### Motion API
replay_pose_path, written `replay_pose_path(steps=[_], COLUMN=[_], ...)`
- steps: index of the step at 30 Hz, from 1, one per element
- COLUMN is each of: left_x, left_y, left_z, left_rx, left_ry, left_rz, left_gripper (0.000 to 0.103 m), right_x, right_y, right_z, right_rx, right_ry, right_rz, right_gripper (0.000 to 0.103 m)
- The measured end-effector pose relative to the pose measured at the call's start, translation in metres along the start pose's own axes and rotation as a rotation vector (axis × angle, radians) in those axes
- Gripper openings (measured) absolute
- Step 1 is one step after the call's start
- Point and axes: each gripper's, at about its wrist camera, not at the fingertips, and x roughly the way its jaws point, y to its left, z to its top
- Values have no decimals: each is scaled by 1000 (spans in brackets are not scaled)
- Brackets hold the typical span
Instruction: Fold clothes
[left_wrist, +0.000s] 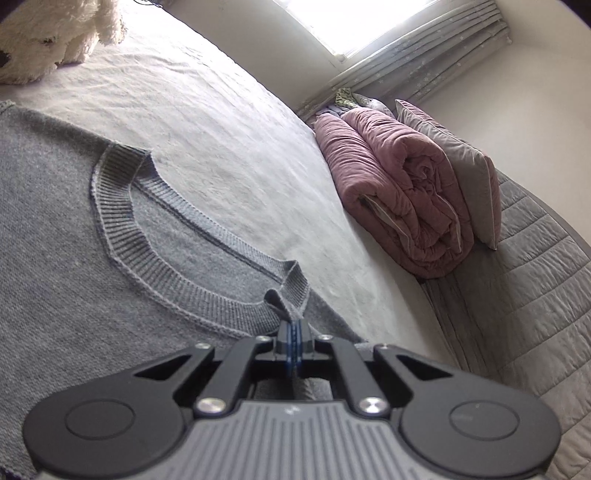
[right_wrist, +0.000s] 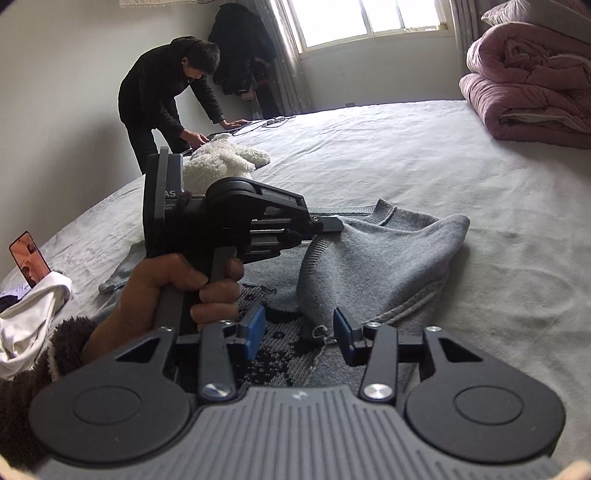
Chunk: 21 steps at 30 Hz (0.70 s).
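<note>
**Grey sweater pinched at the collar, half folded on the bed**

The grey knit sweater lies across the pale bed cover, filling the left and centre of the left wrist view with its ribbed neckline curving through the middle of the frame. In the right wrist view the same sweater sits at centre, one part doubled over into a rounded hump, with a dark patterned area of knit showing below it near the bottom of the frame.

The left gripper is at lower centre of its own view, its blue pads pressed together on a small raised fold of the collar edge. Seen from the right wrist camera, that left gripper reaches in from the left, its tip at the sweater's neckline, held by a hand with a fuzzy dark cuff.

The right gripper stands at lower centre with its blue pads parted; a loose bit of knit edge lies in the gap, and neither pad presses on it.

A white plush toy rests on the bed beyond the left gripper. A folded pink quilt sits at the right of the bed. A phone and white cloth lie at far left. A person in dark clothes bends over the bed's far edge, upper left, beside a window.
</note>
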Motion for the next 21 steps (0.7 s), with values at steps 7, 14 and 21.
replay_pose_path(steps=[7, 14, 21], left_x=[6, 10, 13], left_y=[4, 11, 18], left_z=[-2, 1, 0], left_rx=[2, -21, -33], left_ry=[59, 86, 79], left_rz=[23, -1, -24], left_gripper=[2, 2, 2], right_x=[24, 61, 87], right_y=[31, 38, 4], right_z=[-9, -3, -6], right_rx=[-189, -305, -164], right_ry=[17, 70, 52], right_rz=[-44, -59, -110], right_gripper=[46, 39, 4])
